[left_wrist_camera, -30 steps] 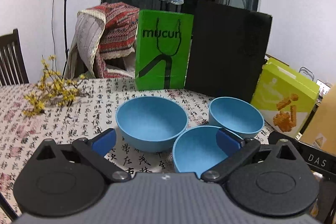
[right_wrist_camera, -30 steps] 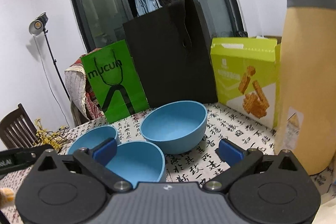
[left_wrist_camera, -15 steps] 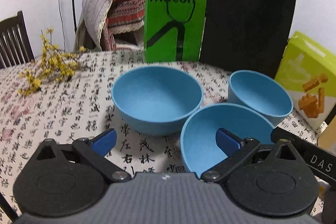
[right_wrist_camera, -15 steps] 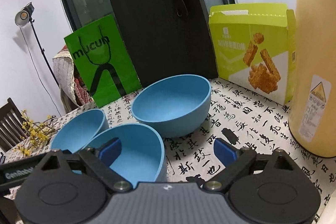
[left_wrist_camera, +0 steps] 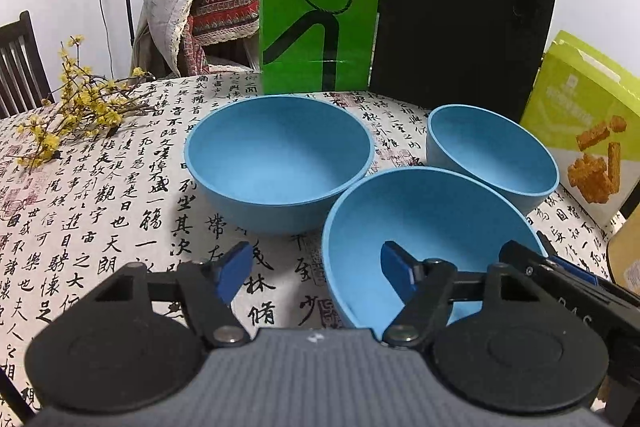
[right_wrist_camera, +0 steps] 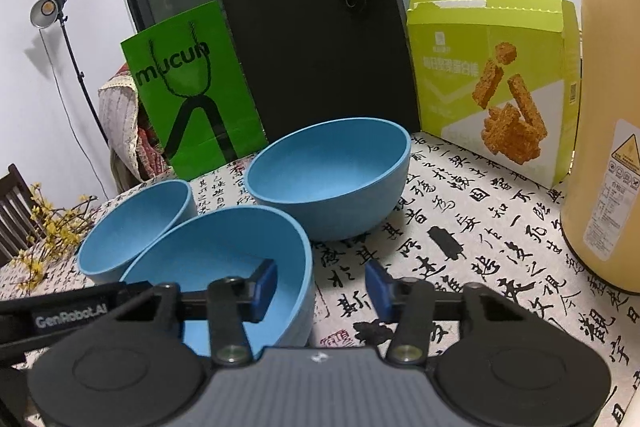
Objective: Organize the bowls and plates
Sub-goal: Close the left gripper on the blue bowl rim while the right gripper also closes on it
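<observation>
Nearest bowl [left_wrist_camera: 420, 227], blue, sits on the calligraphy-print tablecloth [left_wrist_camera: 100, 207] at the front of a cluster of three; the left bowl [left_wrist_camera: 276, 159] and the right bowl [left_wrist_camera: 492, 151] stand just behind it, rims close or touching.

Change over the last second: both grippers have come down and in toward this bowl, and both sets of jaws have just been closing.

Left gripper [left_wrist_camera: 316, 267]: straddles the bowl's left wall, one finger inside, one outside on the cloth. Jaws apart, pads not yet pressing.

Right gripper [right_wrist_camera: 320, 287]: straddles the opposite wall, one finger inside, one outside. Narrower gap, but daylight shows between outer pad and wall, so not clamped.

Judgement: a two-sided rim grasp is being set up. Once both pads bite, the bowl could be lifted and nested into a neighbour. Risk: uneven closure tips or slides the bowl.
</observation>
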Tool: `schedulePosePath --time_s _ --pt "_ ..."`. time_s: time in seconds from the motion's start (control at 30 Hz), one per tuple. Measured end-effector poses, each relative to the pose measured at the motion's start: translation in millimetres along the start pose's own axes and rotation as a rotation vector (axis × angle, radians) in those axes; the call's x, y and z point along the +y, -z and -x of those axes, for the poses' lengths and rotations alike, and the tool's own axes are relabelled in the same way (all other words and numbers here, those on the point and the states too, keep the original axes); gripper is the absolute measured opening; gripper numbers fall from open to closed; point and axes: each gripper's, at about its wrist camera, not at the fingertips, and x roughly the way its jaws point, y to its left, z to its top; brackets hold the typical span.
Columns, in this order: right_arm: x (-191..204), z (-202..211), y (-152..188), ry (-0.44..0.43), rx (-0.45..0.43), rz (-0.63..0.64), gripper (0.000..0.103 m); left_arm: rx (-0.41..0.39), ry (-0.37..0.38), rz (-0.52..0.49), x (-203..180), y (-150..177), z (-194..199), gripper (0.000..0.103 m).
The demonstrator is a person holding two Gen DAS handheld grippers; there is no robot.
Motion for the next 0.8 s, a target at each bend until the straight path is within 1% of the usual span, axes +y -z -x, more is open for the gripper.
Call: schedulePosePath --time_s 0.03,0.1,0.17,0.3,0.37,0.4,0.47,0.53,0.63,0.8 --pt "0 0 1 -0.001 0.0 0.002 0.045 -0.001 0.0 -0.005 -1 0 0 0.073" --pt "1 -1 1 -0.002 0.003 0.006 0.045 -0.002 0.0 -0.02 -3 2 -1 0.068" --pt "1 -2 2 -0.006 0.011 0.008 0.041 0.004 0.012 -0.027 -4 3 -2 0.059" --pt "2 -4 2 -0.005 0.019 0.009 0.032 0.011 0.017 -0.035 -6 5 -3 0.052" --pt "2 -4 3 -0.011 0.022 0.01 0.028 0.017 0.026 -0.041 -6 5 -3 0.043" --pt "3 -4 3 -0.017 0.024 0.011 0.025 0.02 0.032 -0.044 -6 5 -4 0.04" --pt "3 -3 4 -0.026 0.023 0.012 0.022 0.025 0.042 -0.052 -8 6 -4 0.029" --pt "5 -3 5 -0.029 0.022 0.02 0.014 0.028 0.046 -0.051 -8 6 -5 0.026" --pt "7 -3 6 -0.024 0.017 0.036 0.012 0.015 0.044 -0.061 -11 7 -2 0.024" --pt "7 -3 6 -0.006 0.019 0.043 0.011 0.01 0.051 -0.061 -12 8 1 0.024"
